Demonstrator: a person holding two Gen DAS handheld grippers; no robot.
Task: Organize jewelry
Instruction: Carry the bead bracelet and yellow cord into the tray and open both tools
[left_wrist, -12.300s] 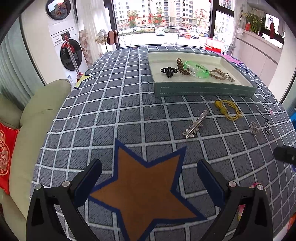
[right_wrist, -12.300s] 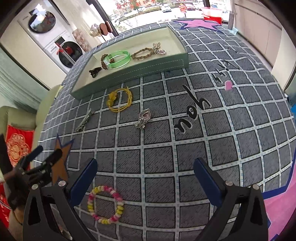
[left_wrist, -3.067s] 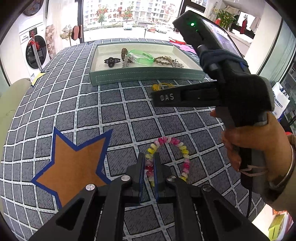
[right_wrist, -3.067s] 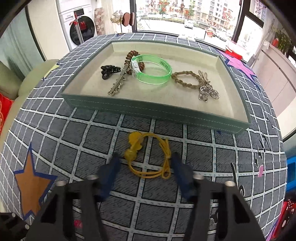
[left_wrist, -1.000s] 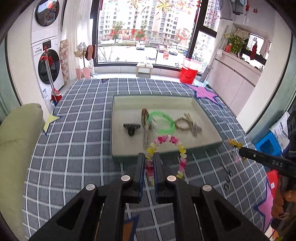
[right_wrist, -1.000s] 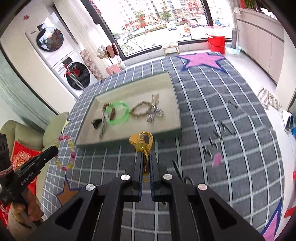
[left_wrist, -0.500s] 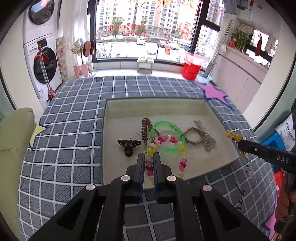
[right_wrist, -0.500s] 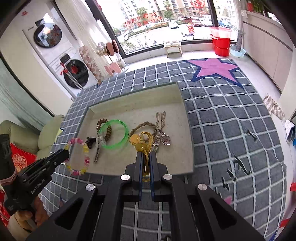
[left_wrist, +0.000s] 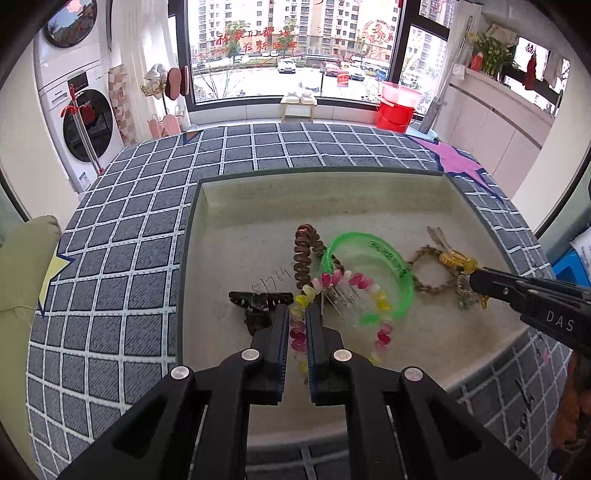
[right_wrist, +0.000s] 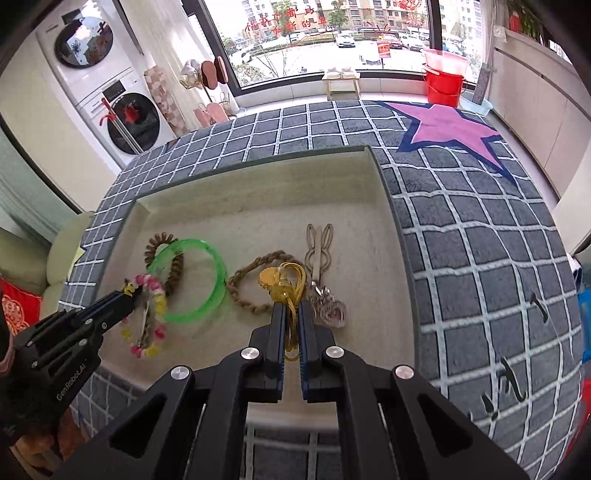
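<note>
Both grippers have come in over the tray (left_wrist: 480, 225) in the last second: the left gripper (left_wrist: 296, 321), fingers clamped on the bead bracelet (left_wrist: 354, 291), and the right gripper (right_wrist: 291, 317), pinching the yellow cord (right_wrist: 291, 288), now hang above the jewelry lying inside, so letting go looks next

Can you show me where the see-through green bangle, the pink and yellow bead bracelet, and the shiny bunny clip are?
See-through green plastic bangle (right_wrist: 218, 273): right wrist view, its right rim.
Pink and yellow bead bracelet (left_wrist: 360, 279): left wrist view, pink top bead.
Shiny metal bunny-shaped clip (right_wrist: 320, 240): right wrist view, its ears.
</note>
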